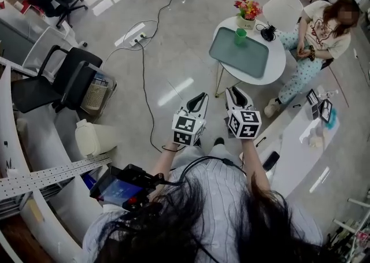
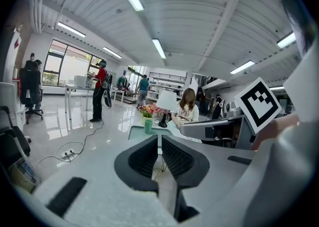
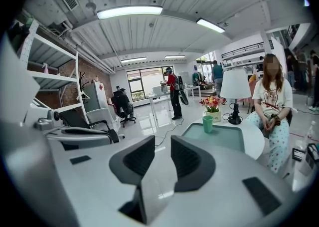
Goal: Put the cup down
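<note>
Cup [image 1: 240, 36] first, folks: small, green, standing upright at the far edge of the grey-green tray [image 1: 243, 62] on the round white table [image 1: 280, 54], just beside the flower pot [image 1: 247, 10], and neither gripper is anywhere near it. A person [image 1: 321, 33] sits on the far side of that table. Down at the near end, the left gripper [image 1: 202, 97] has its jaws drawn almost together, only a sliver of light between the ribbed pads, nothing caught there. The right gripper [image 1: 234, 91] shows a slim gap between its jaws, and through it you see bare floor, so that one is empty-handed too. Both point toward the table from well back. By the look of it, the cup is set down and the job reads as done, or close to it. If anyone had to take it again: it looks like a light plastic tumbler, stiff-walled and smooth, probably empty, though its inside can't be seen from here. Light and tall for its base means easy to tip with a nudge, so the sensible hold is across the wall around mid-height, one pad on each side, with jaws spread a good deal wider than either stands now, and a gentle squeeze since smooth sides can slide.
</note>
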Demonstrator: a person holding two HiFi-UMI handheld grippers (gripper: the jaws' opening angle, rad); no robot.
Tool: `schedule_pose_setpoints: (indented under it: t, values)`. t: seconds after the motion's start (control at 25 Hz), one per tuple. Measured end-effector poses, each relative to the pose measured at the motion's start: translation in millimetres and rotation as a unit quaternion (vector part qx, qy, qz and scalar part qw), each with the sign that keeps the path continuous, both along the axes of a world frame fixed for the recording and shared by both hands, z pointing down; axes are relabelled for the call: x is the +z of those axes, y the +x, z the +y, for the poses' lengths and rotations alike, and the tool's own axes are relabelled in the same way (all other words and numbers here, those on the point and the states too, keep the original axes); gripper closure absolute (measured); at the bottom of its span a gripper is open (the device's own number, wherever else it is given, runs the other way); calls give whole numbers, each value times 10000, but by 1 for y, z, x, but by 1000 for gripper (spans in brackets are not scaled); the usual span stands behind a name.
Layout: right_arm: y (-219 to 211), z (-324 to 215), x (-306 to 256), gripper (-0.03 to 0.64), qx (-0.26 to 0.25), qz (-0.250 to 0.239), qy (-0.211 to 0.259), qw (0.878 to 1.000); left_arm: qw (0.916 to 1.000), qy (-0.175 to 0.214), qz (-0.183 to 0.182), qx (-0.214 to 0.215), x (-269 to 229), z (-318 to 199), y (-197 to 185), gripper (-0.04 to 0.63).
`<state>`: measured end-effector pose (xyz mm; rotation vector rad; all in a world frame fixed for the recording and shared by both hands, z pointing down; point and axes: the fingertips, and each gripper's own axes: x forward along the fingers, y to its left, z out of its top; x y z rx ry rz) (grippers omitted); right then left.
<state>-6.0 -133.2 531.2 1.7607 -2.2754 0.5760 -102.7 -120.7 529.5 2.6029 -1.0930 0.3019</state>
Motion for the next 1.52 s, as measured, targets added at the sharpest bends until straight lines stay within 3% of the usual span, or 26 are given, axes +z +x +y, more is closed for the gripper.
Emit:
schedule_pose_setpoints:
  t: [0.36,0.64,1.04,1.52]
  values:
    - [3,39,0,511,-160,70,-56,9998,9998,-128,-129,99,6,30,7,568]
    - [24,79,-7,523,-274,-40,30,9996,9996,-99,-224,105,3,62,34,568]
    - [42,146,-12,532,-530,-188,106,9984,9994,-55,-329,101,-2,135,70,568]
    - [49,230,-16,537,-765,-212,206,9966,9995,57,-308,14,-7,216,87,568]
